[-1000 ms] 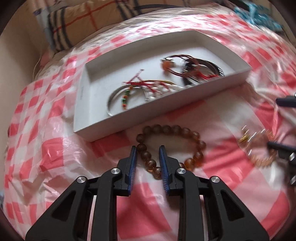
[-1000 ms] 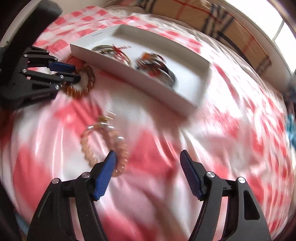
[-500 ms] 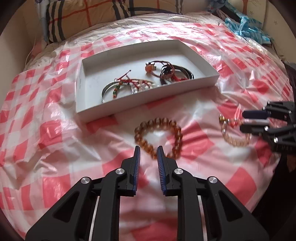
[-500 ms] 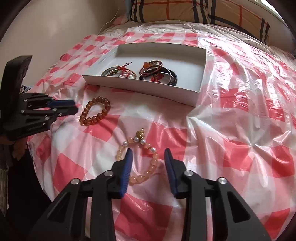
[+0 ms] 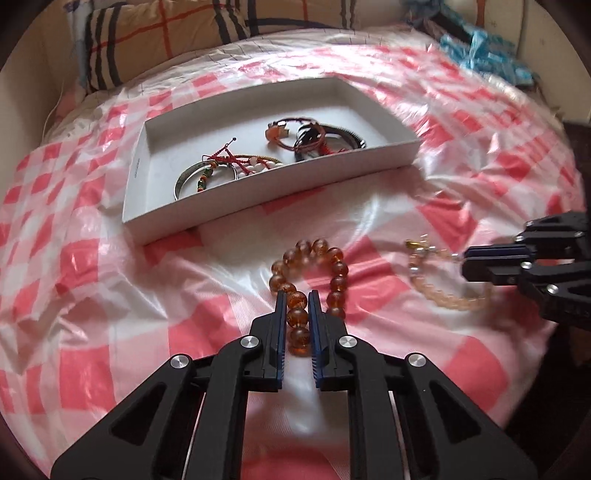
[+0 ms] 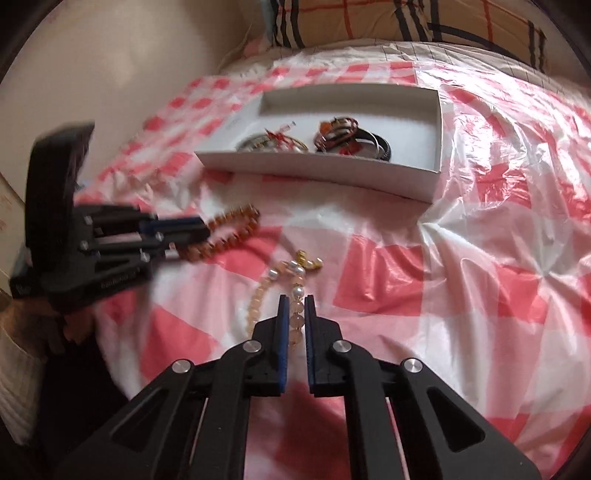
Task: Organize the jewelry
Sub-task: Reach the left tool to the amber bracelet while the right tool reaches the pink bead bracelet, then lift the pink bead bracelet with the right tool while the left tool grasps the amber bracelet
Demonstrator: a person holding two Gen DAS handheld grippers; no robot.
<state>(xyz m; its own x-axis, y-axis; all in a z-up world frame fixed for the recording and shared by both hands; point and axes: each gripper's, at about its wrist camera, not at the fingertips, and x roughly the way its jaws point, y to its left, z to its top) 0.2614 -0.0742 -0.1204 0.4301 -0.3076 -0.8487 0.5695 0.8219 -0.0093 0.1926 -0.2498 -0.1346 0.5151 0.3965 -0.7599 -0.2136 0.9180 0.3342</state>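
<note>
My left gripper (image 5: 296, 295) is shut on an amber bead bracelet (image 5: 334, 264) that lies on the red-and-white checked plastic sheet; its near beads sit between the fingers. It also shows in the right wrist view (image 6: 236, 230). My right gripper (image 6: 296, 298) is shut on a pale peach bead bracelet (image 6: 258, 299) with pearls and a gold clasp (image 6: 308, 260); it shows at the right of the left wrist view (image 5: 443, 295). A white tray (image 5: 266, 192) beyond both holds several bracelets and bangles (image 5: 314, 136).
A plaid pillow (image 5: 177, 33) lies behind the tray. A blue crumpled item (image 5: 476, 44) sits at the far right. The bed's edge drops off at the right of the left wrist view. A wall (image 6: 110, 74) stands to the left.
Both grippers moved forward onto their bracelets and closed: the left onto the amber beads, the right onto the pale peach beads.
</note>
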